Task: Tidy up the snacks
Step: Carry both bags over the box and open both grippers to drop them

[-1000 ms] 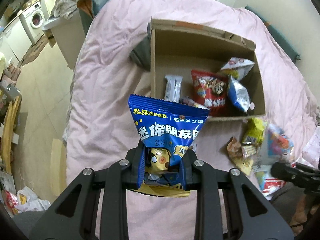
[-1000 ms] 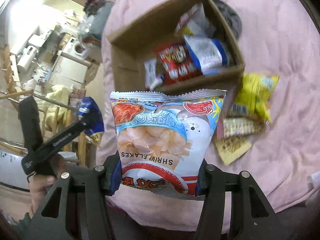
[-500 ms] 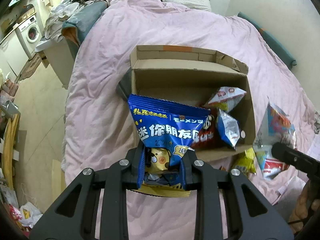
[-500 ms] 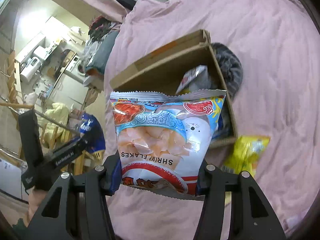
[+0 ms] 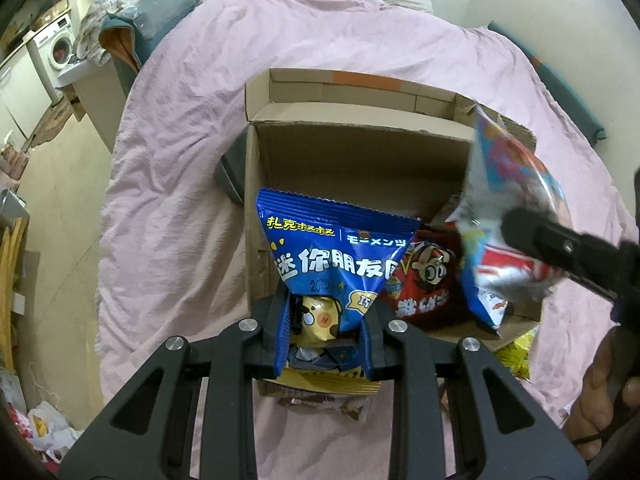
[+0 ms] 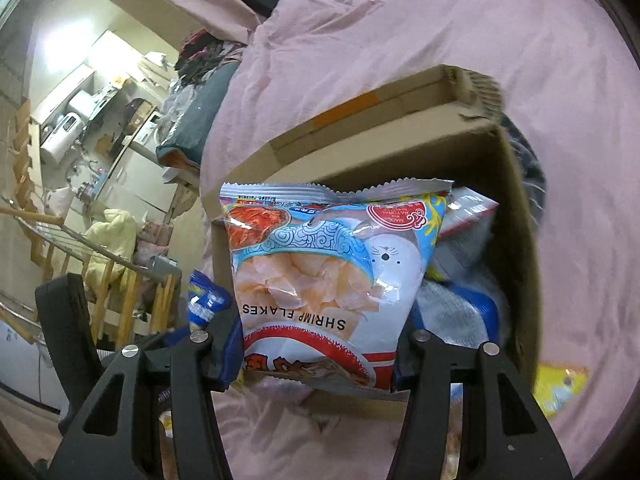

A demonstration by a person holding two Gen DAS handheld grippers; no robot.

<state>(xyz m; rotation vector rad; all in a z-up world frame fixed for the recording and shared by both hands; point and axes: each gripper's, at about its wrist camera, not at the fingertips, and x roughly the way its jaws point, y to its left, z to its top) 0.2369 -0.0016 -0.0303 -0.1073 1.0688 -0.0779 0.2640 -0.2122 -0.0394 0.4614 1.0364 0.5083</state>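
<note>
Two snack bags held over the open cardboard box [image 5: 360,160] on the pink duvet [image 5: 180,184].

My left gripper [image 5: 325,322] is clamped on the lower part of a blue snack bag [image 5: 336,256] printed with Chinese characters, which I hold upright over the box's near left corner. My right gripper [image 6: 320,344] is clamped on the bottom of a shrimp flakes bag [image 6: 332,264], its label upside down to my camera, held above the box's near wall; in the left wrist view this bag [image 5: 508,216] hangs blurred over the box's right side. Inside the box lies a red snack bag [image 5: 424,284], among other packets. A yellow packet [image 6: 560,384] rests on the duvet just outside the box.
</note>
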